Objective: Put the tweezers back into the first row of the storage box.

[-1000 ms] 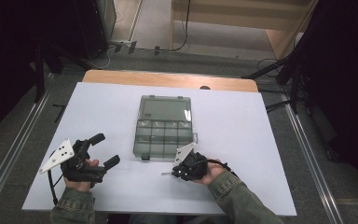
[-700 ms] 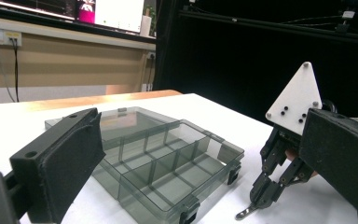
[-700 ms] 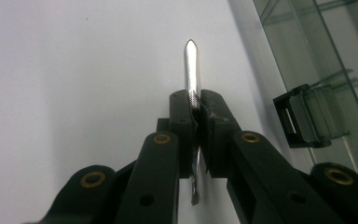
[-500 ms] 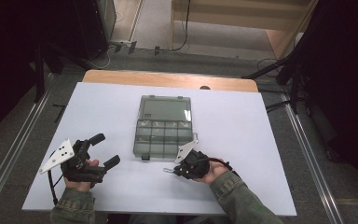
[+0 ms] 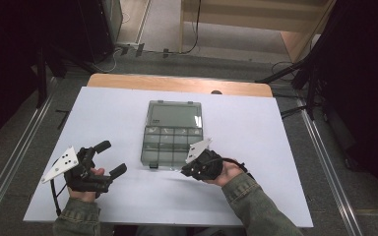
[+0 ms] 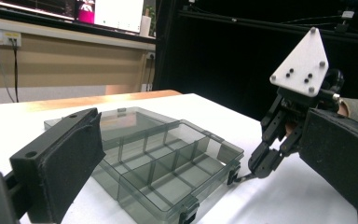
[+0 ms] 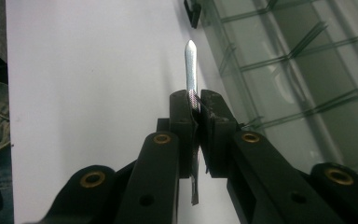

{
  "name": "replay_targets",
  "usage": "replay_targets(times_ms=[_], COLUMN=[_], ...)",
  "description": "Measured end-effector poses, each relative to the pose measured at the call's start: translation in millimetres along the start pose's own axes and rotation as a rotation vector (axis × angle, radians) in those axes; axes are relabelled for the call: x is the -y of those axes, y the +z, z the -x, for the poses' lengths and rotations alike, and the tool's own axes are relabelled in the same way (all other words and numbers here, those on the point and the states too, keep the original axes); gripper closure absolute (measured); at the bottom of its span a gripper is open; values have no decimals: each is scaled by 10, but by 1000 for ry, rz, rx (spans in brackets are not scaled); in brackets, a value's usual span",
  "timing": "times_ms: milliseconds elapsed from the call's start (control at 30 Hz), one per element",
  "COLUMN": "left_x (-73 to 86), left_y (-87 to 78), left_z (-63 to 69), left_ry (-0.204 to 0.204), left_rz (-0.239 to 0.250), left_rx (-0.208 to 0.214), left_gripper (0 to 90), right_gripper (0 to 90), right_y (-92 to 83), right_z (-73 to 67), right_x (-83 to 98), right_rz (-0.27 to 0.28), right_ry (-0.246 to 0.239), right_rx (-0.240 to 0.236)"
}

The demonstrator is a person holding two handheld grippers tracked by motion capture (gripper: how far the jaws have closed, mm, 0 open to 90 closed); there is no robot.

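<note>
In the high view the right claw (image 5: 184,172) sits at about 5 o'clock on the white table (image 5: 285,162), just off the near right corner of the clear compartment box (image 5: 172,132), which lies open near the table's centre with its lid folded back toward 12 o'clock. The right claw is clenched on a slim metal piece (image 7: 191,70), probably tweezers or a small flat blade, though its pointed tip alone does not settle which. In the right gripper view the piece stands up from between the pressed pads, its tip pointing toward a black latch (image 7: 193,11) on the box edge, with the compartments at 2 o'clock. In the left gripper view the metal tip juts from the right claw (image 6: 261,169) just beside the box's near corner (image 6: 233,170); whether they touch is unclear. The left claw (image 5: 110,157), at 7 o'clock on the table and well apart from the box, is released, jaws spread and gripping nothing.
</note>
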State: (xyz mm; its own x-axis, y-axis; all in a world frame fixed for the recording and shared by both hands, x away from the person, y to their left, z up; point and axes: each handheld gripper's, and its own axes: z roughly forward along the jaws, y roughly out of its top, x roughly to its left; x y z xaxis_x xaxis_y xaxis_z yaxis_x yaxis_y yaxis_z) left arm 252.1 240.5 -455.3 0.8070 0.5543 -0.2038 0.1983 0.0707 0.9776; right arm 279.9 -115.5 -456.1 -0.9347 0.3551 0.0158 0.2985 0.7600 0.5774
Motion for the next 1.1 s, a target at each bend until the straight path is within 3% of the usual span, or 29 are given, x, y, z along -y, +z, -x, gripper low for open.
replay_targets(times_ms=[633,1100], left_x=[1,2], left_y=[2,11], left_z=[-2,-13], left_ry=[-3,1], left_rz=[-1,-4], left_rx=[-2,0], left_gripper=[0,0], right_gripper=[859,859], right_y=[-172,-211], right_z=[156,424], right_x=[-196,-373], right_rz=[41,62], right_ry=[-12,6], right_rx=[40,84])
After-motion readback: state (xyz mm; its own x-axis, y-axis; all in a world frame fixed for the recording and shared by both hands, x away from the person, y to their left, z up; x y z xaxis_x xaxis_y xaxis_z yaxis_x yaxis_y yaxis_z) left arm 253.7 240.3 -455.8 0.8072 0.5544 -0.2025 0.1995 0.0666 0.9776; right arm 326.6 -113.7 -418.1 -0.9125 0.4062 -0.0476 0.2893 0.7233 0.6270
